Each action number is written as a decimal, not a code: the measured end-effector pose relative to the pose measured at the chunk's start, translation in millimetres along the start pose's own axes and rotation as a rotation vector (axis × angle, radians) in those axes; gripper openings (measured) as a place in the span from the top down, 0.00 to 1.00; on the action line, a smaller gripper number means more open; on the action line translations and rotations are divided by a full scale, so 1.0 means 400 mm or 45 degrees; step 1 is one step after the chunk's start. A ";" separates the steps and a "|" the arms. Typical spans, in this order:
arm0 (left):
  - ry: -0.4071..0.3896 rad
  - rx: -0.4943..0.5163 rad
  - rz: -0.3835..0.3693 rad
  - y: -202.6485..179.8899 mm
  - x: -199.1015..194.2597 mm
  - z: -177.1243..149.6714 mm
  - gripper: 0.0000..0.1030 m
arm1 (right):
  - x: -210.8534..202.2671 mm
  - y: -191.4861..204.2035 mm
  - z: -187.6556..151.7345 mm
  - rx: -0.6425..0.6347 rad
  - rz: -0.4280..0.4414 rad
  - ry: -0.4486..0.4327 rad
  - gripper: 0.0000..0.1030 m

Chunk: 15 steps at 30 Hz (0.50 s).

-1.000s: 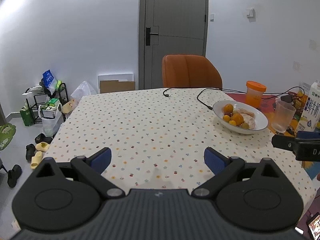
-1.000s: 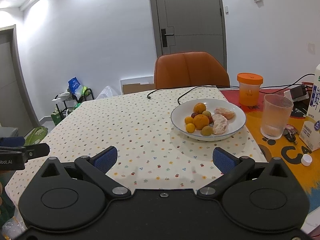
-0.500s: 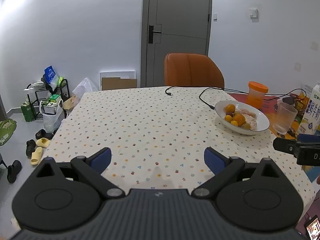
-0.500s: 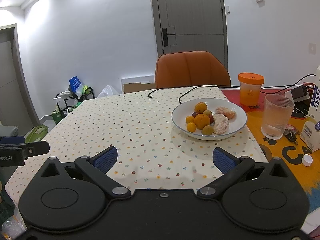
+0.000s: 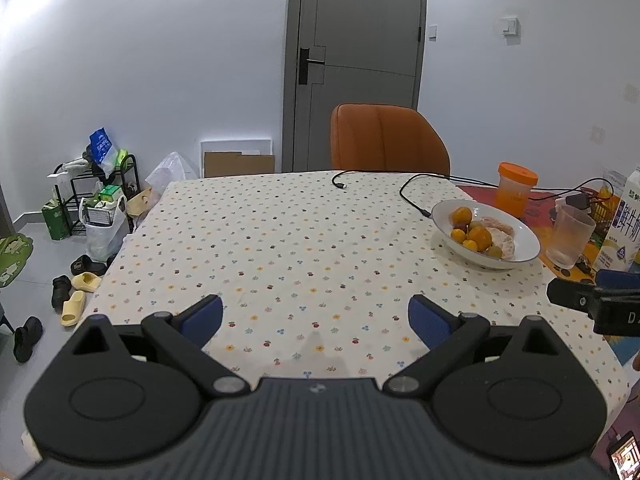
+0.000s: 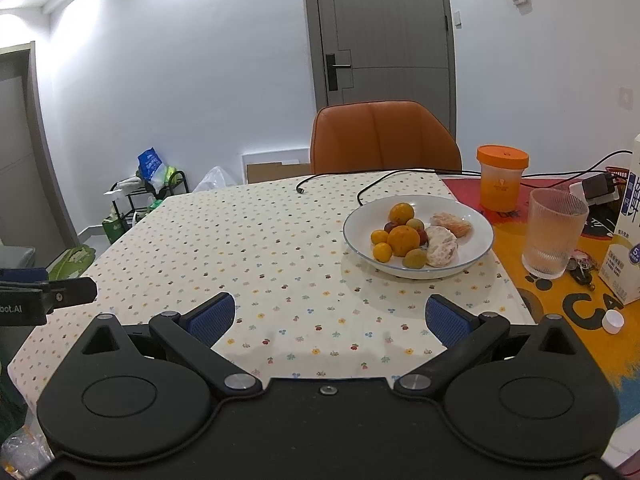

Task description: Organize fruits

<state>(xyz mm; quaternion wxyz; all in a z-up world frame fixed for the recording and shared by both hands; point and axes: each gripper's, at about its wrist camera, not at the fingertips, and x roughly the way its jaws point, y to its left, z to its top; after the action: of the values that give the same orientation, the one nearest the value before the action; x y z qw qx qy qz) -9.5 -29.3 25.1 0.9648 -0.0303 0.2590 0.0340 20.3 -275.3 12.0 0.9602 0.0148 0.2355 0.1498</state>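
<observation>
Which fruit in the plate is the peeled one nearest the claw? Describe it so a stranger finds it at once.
Start at the white plate on the flowered tablecloth, in front of the orange chair. On its near right side lies the peeled citrus, a pale, whitish-pink ball beside the big orange. It alone is round yet skinless; the other peeled piece behind it is flatter and more orange.

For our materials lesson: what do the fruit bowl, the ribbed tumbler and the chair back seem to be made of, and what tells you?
Fruit bowl: probably glazed ceramic, being glossy white with a thin dark rim line.
Ribbed tumbler: clear glass or plastic; it is see-through with vertical ridges, so I cannot say which.
Chair back: looks like leather or faux leather, being smooth orange with a stitched seam.
</observation>
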 end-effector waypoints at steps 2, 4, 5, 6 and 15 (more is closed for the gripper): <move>0.001 -0.003 0.002 0.000 0.000 0.000 0.05 | 0.000 -0.001 0.000 -0.002 -0.002 -0.001 0.00; 0.002 -0.006 0.002 0.002 0.000 -0.001 0.05 | 0.000 -0.002 0.000 0.002 0.001 -0.002 0.00; 0.003 -0.008 0.005 0.003 0.001 -0.002 0.05 | 0.000 -0.002 -0.001 0.002 0.003 -0.001 0.00; 0.005 -0.008 0.007 0.003 0.002 -0.002 0.05 | 0.000 -0.002 -0.002 0.002 0.003 0.001 0.00; -0.001 0.002 0.005 -0.004 0.003 -0.004 0.05 | 0.001 -0.005 -0.007 0.005 -0.002 0.006 0.00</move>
<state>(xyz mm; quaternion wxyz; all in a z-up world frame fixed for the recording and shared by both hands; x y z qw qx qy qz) -9.3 -30.9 23.0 0.9649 -0.0289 0.2585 0.0355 19.9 -277.4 9.0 0.9597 0.0162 0.2379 0.1486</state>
